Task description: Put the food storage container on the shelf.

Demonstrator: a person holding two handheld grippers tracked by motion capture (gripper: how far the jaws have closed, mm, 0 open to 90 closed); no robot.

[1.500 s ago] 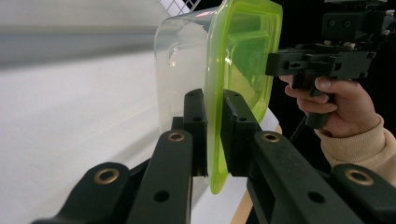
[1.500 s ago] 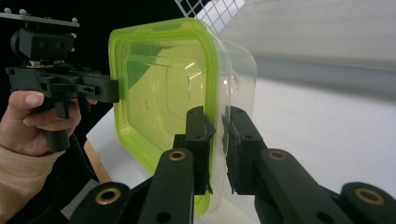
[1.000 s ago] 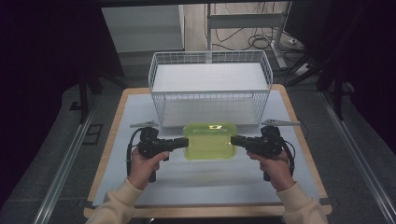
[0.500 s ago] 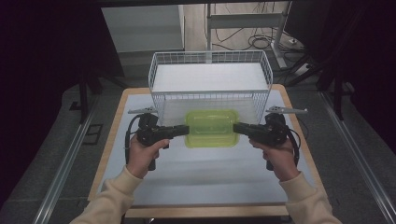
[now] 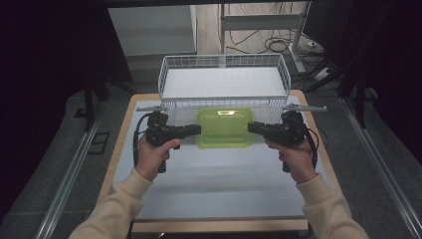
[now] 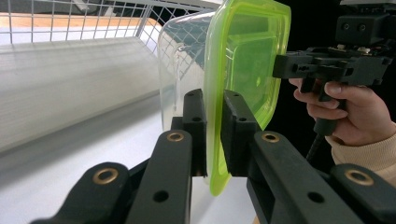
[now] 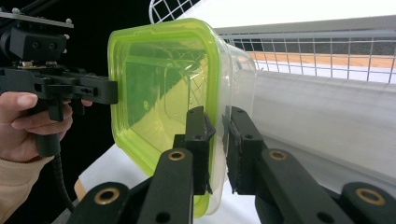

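From above, the box (image 5: 224,128) with its green lid hangs between two hands, just in front of the basket (image 5: 223,82) at the far end of the counter (image 5: 224,184). The left gripper (image 5: 195,130) bites its left edge and the right gripper (image 5: 253,128) its right edge, both levelled toward each other. That view shows the lid as a flat green square, and the grips themselves are too small there to read.

The left gripper view gives what the high view does not: the box (image 6: 219,74) seen edge-on, a clear tub under the green lid, with the jaws closed on the lid's rim, one pad on each face. Beyond it the other hand (image 6: 348,109) holds its gripper against the far edge. The basket (image 6: 74,23) wire runs along the top left there.

The right gripper view mirrors this: the box (image 7: 180,93) turned on edge, the jaws clamped on the rim where lid meets tub, the opposite hand (image 7: 28,123) at the left and the basket (image 7: 327,51) at the right. Both views show white counter below the box, which is clear of it.
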